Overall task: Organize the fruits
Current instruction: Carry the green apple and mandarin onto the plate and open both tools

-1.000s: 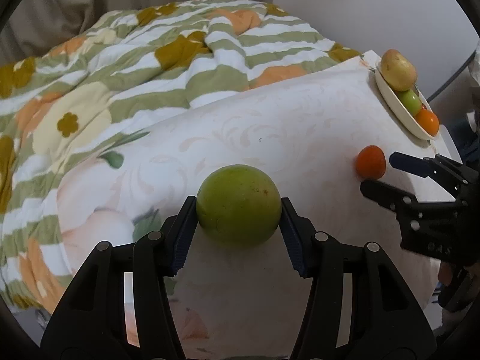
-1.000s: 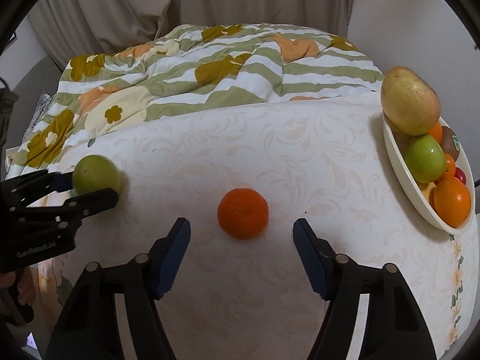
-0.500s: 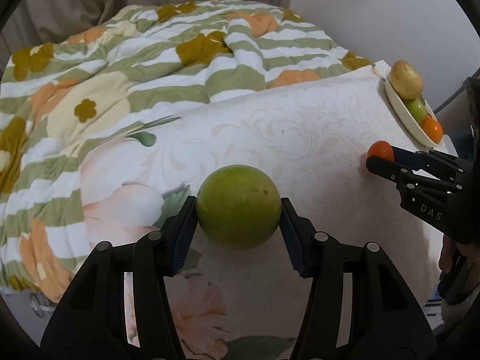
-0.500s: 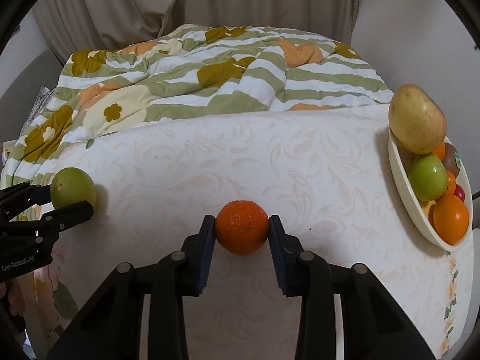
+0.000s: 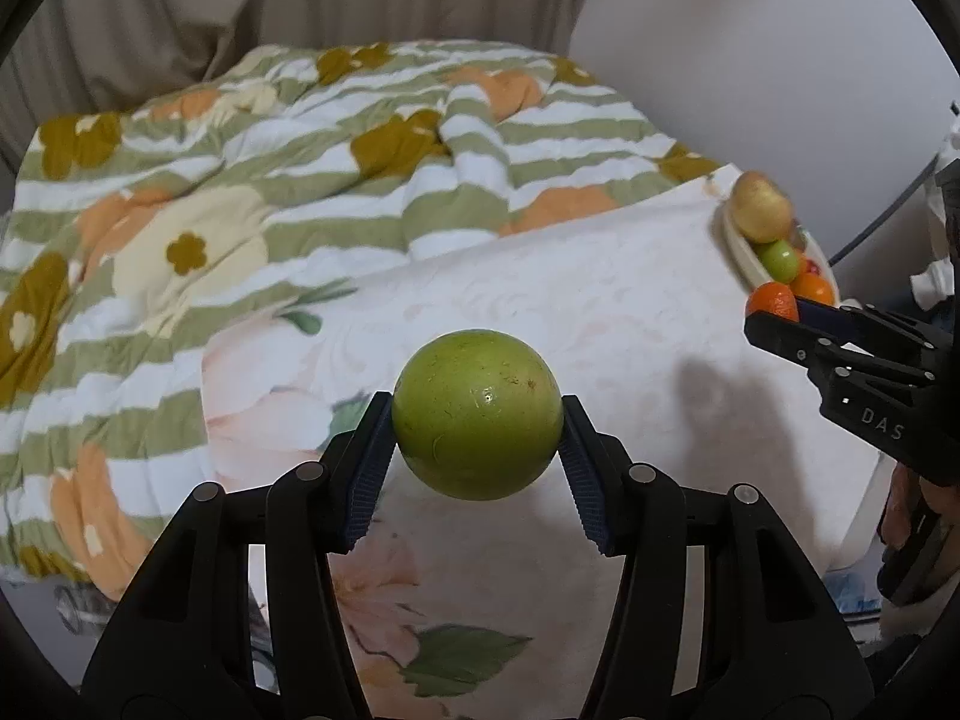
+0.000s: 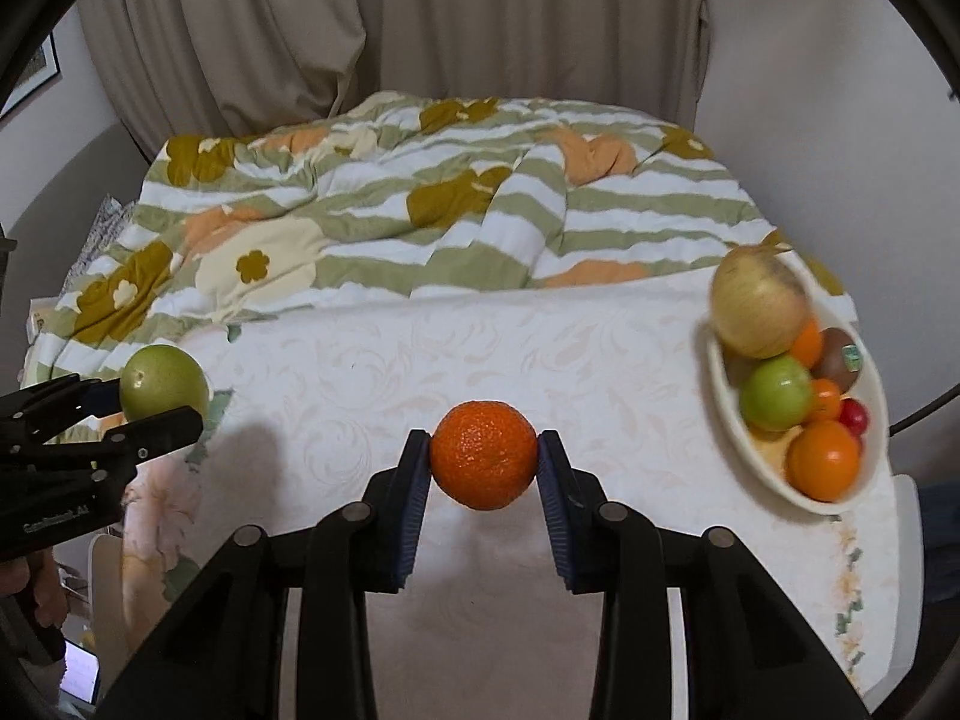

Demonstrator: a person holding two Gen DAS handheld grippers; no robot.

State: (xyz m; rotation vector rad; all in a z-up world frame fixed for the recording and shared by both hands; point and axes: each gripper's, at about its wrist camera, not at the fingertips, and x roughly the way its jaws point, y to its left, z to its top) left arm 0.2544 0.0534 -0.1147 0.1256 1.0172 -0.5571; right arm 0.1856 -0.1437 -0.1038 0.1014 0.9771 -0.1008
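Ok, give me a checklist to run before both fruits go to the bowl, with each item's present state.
1. Left tool shut on green fruit: ok.
2. Right tool shut on orange: ok.
3. Both fruits lifted off the tablecloth: ok.
4. Path across the cloth to the bowl is free: ok.
5. Room in the bowl for two more: not ok, already heaped.
6. Big yellow fruit on top sits stably: cannot tell.

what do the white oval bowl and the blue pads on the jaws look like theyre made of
White oval fruit bowl: looks like glazed ceramic, though plastic is possible; its cream wall is smooth, thick-rimmed and opaque, but motion blur hides any gloss. Blue ribbed pads on the black jaws: probably soft rubber or a similar elastomer, matte with fine ridges; here they press against the round orange mandarin.
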